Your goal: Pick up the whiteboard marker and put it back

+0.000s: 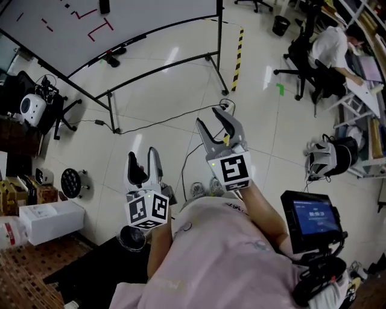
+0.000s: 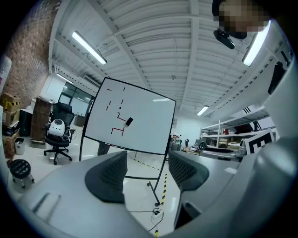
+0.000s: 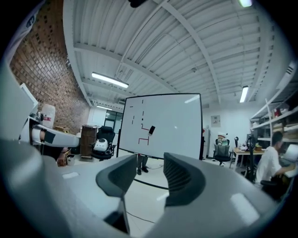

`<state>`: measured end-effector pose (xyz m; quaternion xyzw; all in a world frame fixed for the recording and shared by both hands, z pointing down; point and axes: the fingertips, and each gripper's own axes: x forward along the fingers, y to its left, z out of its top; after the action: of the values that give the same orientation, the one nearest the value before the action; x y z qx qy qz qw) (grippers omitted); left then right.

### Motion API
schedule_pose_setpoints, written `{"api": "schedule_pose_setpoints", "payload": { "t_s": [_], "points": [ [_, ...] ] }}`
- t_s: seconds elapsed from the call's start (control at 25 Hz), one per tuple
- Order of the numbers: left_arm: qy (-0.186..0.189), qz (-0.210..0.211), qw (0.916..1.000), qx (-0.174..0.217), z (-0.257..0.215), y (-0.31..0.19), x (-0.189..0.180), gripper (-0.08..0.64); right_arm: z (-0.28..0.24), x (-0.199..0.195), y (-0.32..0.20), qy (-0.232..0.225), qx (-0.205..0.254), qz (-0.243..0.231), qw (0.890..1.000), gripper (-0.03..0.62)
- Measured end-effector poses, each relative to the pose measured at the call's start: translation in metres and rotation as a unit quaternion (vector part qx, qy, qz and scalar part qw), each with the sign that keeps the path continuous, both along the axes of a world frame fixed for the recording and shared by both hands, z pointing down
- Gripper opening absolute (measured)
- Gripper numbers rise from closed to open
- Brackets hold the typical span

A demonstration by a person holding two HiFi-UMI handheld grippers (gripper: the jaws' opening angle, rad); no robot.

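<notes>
A whiteboard (image 1: 120, 18) on a black wheeled stand fills the far left of the room, with red marks and a black eraser (image 1: 104, 6) on it. A small dark and red object (image 1: 111, 58) lies at the board's lower ledge; I cannot tell whether it is the marker. My left gripper (image 1: 143, 158) is held level and open, nothing between its jaws. My right gripper (image 1: 211, 119) is further forward, also open and empty. Both gripper views look at the whiteboard (image 2: 139, 125) (image 3: 172, 125) past the left gripper (image 2: 146, 167) and the right gripper (image 3: 151, 169).
A black cable (image 1: 163, 121) runs over the tiled floor below the stand. Yellow-black striped tape (image 1: 238, 51) lies beside the stand's right leg. A person (image 1: 335, 48) sits at a desk far right. A white box (image 1: 51, 220) and a black stool (image 1: 70, 183) stand at left.
</notes>
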<state>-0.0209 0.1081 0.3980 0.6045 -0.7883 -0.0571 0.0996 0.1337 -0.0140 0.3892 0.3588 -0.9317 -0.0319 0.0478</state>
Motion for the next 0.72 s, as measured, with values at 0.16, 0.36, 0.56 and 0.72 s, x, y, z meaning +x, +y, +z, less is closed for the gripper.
{"api": "schedule_pose_setpoints", "payload": {
  "t_s": [0.16, 0.36, 0.56, 0.72],
  "points": [
    [-0.007, -0.002, 1.0000, 0.007, -0.011, 0.006, -0.006, 0.270, -0.013, -0.006, 0.004, -0.010, 0.012, 0.002, 1.000, 0.164],
    [-0.002, -0.009, 0.9999, 0.006, -0.013, 0.014, -0.019, 0.270, -0.013, -0.021, 0.008, -0.006, 0.005, -0.005, 1.000, 0.163],
    [-0.003, -0.016, 0.9998, 0.008, -0.018, 0.021, -0.031, 0.270, -0.024, -0.029, 0.012, -0.027, 0.021, 0.003, 0.999, 0.163],
    [-0.001, -0.011, 0.9999, 0.007, -0.014, 0.026, -0.036, 0.270, -0.027, -0.031, 0.020, -0.036, 0.036, 0.002, 0.999, 0.134]
  ]
}}
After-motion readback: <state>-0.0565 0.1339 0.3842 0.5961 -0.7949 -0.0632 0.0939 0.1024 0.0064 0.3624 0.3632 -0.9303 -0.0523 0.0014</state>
